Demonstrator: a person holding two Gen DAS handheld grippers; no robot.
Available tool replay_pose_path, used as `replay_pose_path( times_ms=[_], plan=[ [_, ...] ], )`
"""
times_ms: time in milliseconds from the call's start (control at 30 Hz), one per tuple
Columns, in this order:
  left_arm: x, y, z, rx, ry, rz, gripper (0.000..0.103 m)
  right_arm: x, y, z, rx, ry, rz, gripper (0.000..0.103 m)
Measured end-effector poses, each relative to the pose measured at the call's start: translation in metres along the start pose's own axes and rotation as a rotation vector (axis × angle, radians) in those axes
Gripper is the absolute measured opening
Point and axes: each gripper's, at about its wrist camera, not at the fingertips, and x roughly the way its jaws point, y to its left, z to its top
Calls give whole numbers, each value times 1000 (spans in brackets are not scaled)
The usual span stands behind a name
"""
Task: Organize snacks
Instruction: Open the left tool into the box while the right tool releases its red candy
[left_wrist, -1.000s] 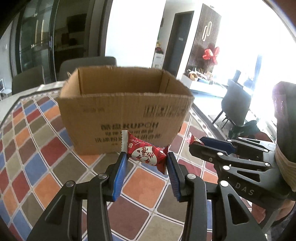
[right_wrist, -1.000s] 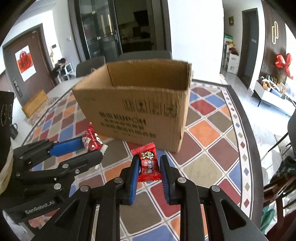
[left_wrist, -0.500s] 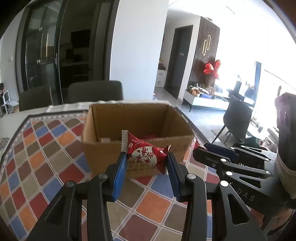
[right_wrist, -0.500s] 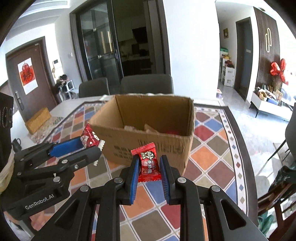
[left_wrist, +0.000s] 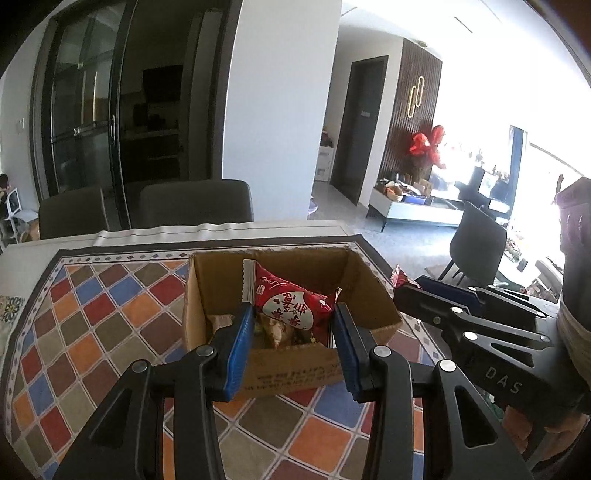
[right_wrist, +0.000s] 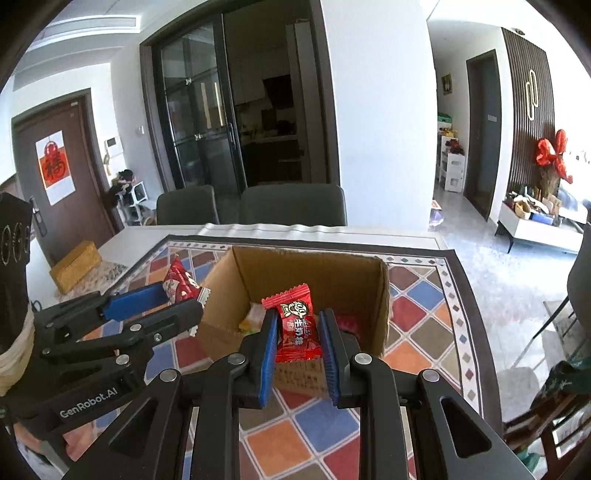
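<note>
Snacks held above the cardboard box.
A red wrapper is clamped in the left gripper and a smaller red packet in the right gripper, both over the box's near edge; wrapped snacks are seen inside, partly hidden and hard to identify.

— What sort of place is this?

— A home, an open dining and living area. A table under a checked cloth has 2 dark chairs behind it.

— What else says home?

— Glazed sliding doors open on what looks like a kitchen, though it is dim. A brown entry door bears a red paper charm. A slatted wall carries a red bow above a low, cluttered cabinet.
</note>
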Motion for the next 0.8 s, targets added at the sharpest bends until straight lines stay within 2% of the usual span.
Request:
replay_pose_path(
  times_ms=[333,600,800],
  plan=[
    [35,7,28,12,79,15,42,29,-7,26,9,64,-21,24],
    [76,13,36,18,167,41,43,57,-15,35,36,137,-37,24],
    [86,13,36,36,186,82,43,78,-20,36,52,194,-55,24]
  ],
)
